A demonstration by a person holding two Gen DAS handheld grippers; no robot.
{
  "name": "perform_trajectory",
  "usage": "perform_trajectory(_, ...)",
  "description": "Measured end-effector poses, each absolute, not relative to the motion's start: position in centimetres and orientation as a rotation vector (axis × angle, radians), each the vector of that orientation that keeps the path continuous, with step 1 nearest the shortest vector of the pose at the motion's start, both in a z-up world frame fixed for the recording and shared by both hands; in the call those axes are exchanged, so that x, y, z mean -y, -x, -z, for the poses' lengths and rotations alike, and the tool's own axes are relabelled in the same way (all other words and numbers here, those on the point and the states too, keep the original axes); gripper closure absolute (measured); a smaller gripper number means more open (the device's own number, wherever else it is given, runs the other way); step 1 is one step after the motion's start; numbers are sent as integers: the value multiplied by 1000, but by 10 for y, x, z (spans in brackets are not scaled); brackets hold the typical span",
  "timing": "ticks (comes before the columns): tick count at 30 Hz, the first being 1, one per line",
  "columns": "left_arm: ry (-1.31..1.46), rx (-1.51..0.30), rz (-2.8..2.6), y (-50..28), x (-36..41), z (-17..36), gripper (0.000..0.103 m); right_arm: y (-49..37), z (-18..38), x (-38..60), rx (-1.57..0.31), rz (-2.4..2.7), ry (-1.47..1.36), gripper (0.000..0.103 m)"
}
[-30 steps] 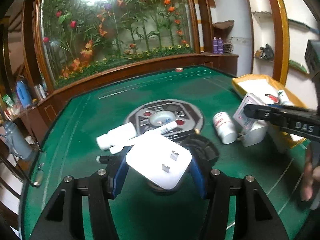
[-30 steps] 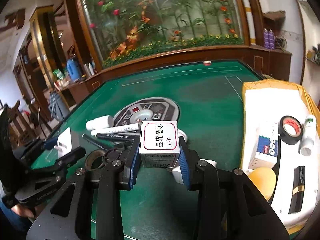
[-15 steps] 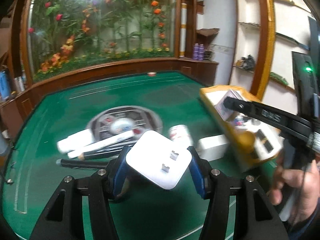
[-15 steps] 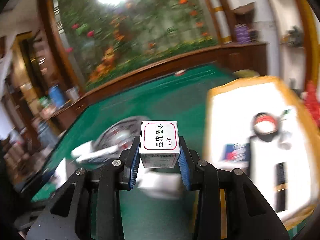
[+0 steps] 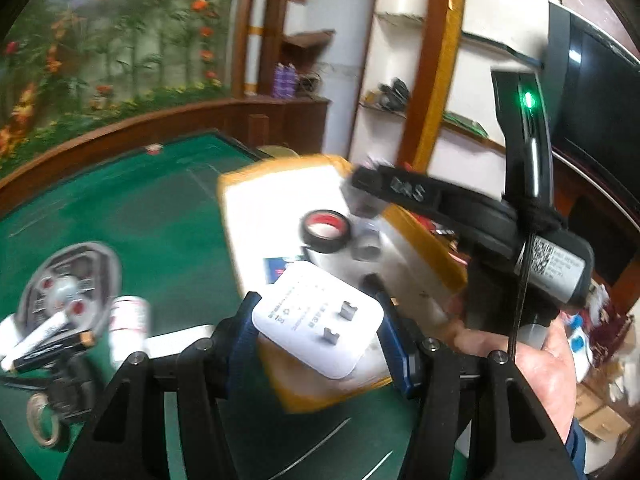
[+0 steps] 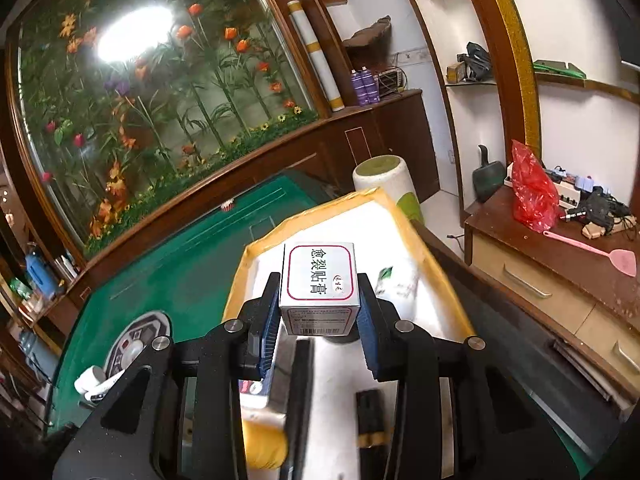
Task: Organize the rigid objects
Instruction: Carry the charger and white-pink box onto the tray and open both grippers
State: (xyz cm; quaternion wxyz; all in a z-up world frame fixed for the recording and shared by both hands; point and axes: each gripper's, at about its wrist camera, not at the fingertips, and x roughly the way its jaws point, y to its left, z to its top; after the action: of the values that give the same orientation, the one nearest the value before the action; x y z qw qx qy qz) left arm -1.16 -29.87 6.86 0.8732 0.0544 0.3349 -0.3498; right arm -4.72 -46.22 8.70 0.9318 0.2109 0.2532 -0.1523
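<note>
**Two handheld grippers carry objects over a yellow-rimmed tray**

The left gripper (image 5: 318,322) is clamped on a white charger plug (image 5: 316,320), its two metal prongs facing the camera. The plug hangs above the near end of a yellow-rimmed tray (image 5: 256,172) with a white floor. On that floor, at about 12 o'clock from the plug, lies a black roll of tape (image 5: 325,231) with a red core. At 2 o'clock the right gripper (image 5: 362,200) reaches in over the tray, held by a person's hand (image 5: 536,360).

The tray sits on a green felt table (image 5: 120,208). At 9 o'clock from the plug a white bottle (image 5: 129,328) and some pens (image 5: 48,346) lie beside a round grey centre panel (image 5: 70,284); this side is blurred.

From the right wrist, the right gripper's pads are closed on a small white box (image 6: 318,280) with a red border and black Chinese characters. The box is held over the tray's white floor. Beneath it, at 6 o'clock, lies a black tube with a gold band (image 6: 370,420), and at 7 o'clock a yellow rounded object (image 6: 264,444).
</note>
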Motion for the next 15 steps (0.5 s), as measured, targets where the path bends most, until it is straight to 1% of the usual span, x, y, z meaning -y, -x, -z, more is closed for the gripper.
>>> perform_trajectory(4, -118, -753, 761, 4, 323, -60, 46, 40, -95, 482, -542, 248, -462, 69)
perform_trajectory(8, -120, -794, 781, -6, 341, -56, 46, 7, -116, 499, -662, 236, -376, 69)
perform_trajectory(10, -125, -818, 774, -11, 348, -52, 46, -18, -109, 504, -748, 249, -314, 69)
perform_trajectory(12, -114, -839, 774, -17, 350, -48, 46, -40, -95, 514, -843, 206, -343, 69)
perform_trajectory(15, -115, -873, 769, -25, 354, -39, 46, -65, -81, 519, -922, 192, -294, 69)
